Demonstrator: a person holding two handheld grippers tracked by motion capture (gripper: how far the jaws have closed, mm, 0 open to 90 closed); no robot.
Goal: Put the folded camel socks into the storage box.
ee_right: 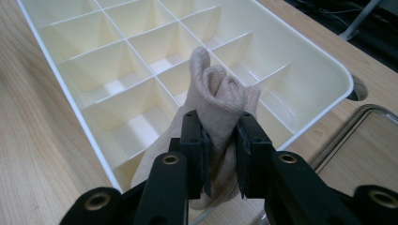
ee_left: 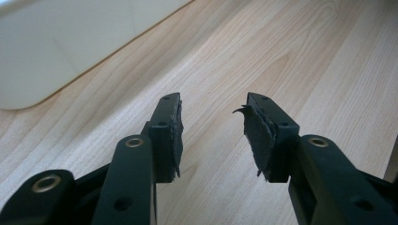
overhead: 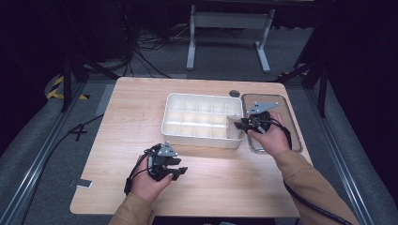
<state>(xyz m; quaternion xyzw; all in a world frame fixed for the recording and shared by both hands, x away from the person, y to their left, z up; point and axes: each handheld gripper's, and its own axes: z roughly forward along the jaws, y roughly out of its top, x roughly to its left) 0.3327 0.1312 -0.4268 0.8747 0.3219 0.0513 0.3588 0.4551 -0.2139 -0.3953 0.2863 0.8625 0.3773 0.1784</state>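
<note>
Over the near right corner of the white divided tray point(ee_right: 84, 117), my right tool point(ee_right: 220, 136) grips a beige sock point(ee_right: 220, 98); nearer me than that tray, my left tool point(ee_left: 211, 126) hovers wide above the worktop point(ee_left: 305, 56).

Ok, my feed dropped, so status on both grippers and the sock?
Right gripper shut on beige sock, over divided organizer tray. Left gripper open, empty, above table. Nothing in the way.

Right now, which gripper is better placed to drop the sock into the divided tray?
Right. The right gripper is shut on the beige sock over the white divided tray; the left gripper is open over bare table.
</note>
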